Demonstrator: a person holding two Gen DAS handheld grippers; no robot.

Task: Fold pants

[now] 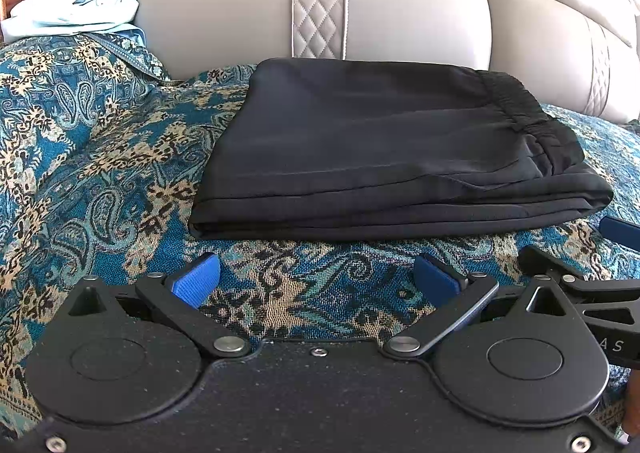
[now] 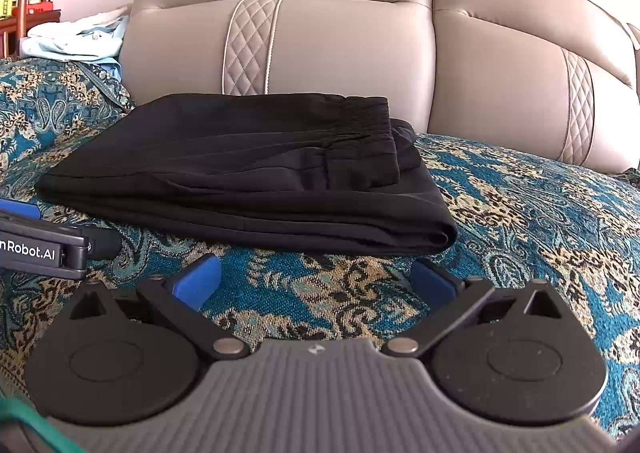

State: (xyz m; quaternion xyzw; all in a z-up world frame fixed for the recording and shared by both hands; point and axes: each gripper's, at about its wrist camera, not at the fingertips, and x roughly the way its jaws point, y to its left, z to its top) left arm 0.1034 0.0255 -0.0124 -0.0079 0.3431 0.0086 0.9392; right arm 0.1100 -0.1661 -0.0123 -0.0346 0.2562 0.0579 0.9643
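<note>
We judge the folding done, since the black pants [image 1: 384, 149] lie in a stacked rectangle on the patterned sofa cover [image 1: 100, 157], with our left tongs [image 1: 316, 281] and right tongs [image 2: 316, 281] spread empty just short of it, leaving perhaps only a smoothing press

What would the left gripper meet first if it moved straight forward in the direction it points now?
Most likely the near folded edge of the black pants, which lie directly ahead of the open left gripper on the patterned blue cover. Only a strip of cover separates them; its depth is unclear.
</note>
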